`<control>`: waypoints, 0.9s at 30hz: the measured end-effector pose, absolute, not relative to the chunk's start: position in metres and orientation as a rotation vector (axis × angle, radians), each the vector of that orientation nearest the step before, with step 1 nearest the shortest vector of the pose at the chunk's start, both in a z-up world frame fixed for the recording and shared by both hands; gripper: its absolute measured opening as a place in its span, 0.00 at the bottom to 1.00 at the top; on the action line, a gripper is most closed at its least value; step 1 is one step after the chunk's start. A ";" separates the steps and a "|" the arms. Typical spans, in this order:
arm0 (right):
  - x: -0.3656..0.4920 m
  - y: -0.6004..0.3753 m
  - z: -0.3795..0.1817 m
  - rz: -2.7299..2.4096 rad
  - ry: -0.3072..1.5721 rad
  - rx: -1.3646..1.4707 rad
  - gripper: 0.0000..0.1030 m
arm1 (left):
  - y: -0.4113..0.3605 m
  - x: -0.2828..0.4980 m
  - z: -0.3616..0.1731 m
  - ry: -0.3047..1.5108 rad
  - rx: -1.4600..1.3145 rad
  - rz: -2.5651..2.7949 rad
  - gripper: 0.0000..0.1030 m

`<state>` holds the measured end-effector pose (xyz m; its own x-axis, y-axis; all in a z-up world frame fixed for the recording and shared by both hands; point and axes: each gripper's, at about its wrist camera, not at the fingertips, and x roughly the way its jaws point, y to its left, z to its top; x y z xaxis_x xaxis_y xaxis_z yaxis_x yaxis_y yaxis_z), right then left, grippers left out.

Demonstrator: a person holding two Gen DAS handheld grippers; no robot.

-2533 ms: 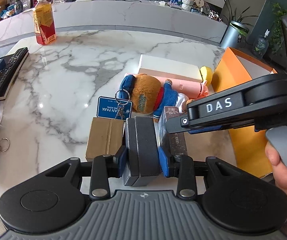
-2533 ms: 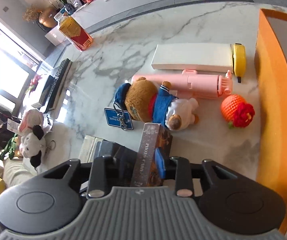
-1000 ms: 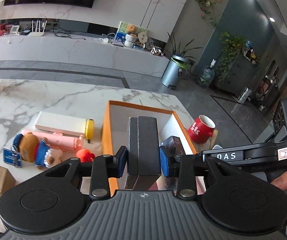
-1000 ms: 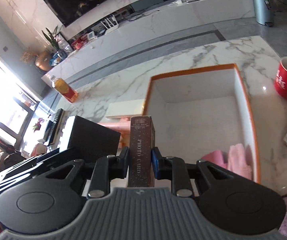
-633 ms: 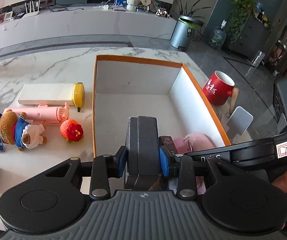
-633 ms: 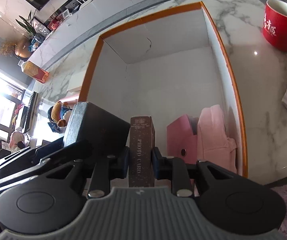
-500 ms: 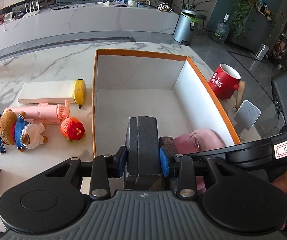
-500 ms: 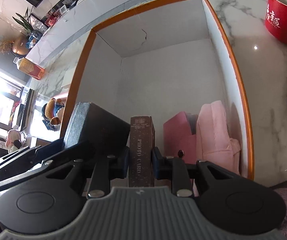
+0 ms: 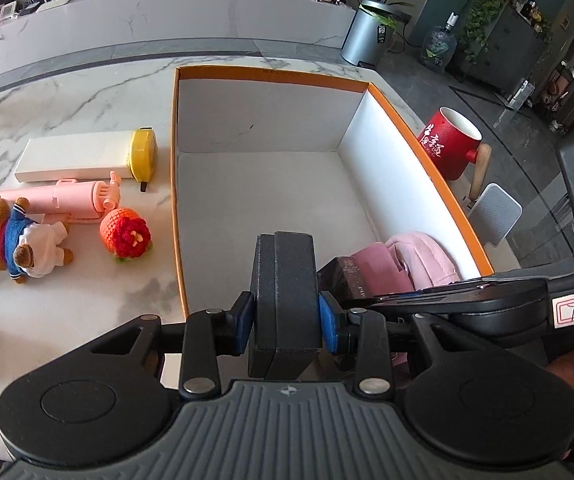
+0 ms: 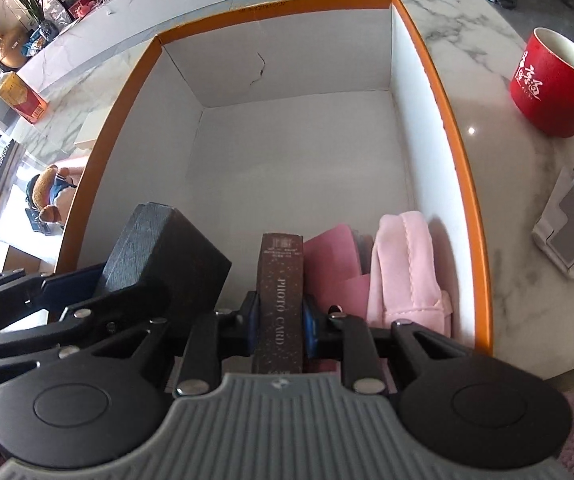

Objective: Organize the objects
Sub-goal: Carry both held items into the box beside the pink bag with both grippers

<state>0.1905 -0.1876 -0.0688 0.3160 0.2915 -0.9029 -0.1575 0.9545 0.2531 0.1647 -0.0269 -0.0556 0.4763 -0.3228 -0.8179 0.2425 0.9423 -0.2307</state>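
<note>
On the marble table [image 9: 87,92], left of the orange box [image 9: 175,200], lie a teddy bear [image 9: 11,232], a pink fan [image 9: 59,196] and a red knitted ball [image 9: 126,233]. The left gripper [image 9: 286,320] clamps a dark case [image 9: 285,280] upright over the box's near end. Just right, the right gripper [image 10: 280,326] pinches a brown card box [image 10: 280,280], long axis pointing away, beside pink pouches [image 10: 403,264] at the right wall. The box floor beyond lies bare.
</note>
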 end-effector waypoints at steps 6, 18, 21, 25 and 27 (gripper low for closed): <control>0.201 -0.210 -0.071 0.294 1.257 0.268 0.23 | -0.043 0.160 -0.058 1.026 -0.014 -0.347 0.39; 0.205 -0.205 -0.075 0.312 1.279 0.289 0.24 | -0.062 0.163 -0.060 1.112 0.064 -0.343 0.40; 0.205 -0.203 -0.074 0.315 1.273 0.282 0.24 | -0.073 0.164 -0.068 1.168 0.124 -0.374 0.42; 0.204 -0.205 -0.072 0.324 1.269 0.302 0.24 | -0.077 0.169 -0.070 1.202 0.151 -0.375 0.42; 0.203 -0.208 -0.069 0.336 1.258 0.306 0.24 | -0.074 0.173 -0.070 1.229 0.135 -0.378 0.42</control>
<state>0.2027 -0.2077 -0.0694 0.2717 0.4099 -0.8707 -0.0793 0.9112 0.4042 0.1735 -0.0737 -0.0703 0.2820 -0.2089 -0.9364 0.3532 0.9301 -0.1011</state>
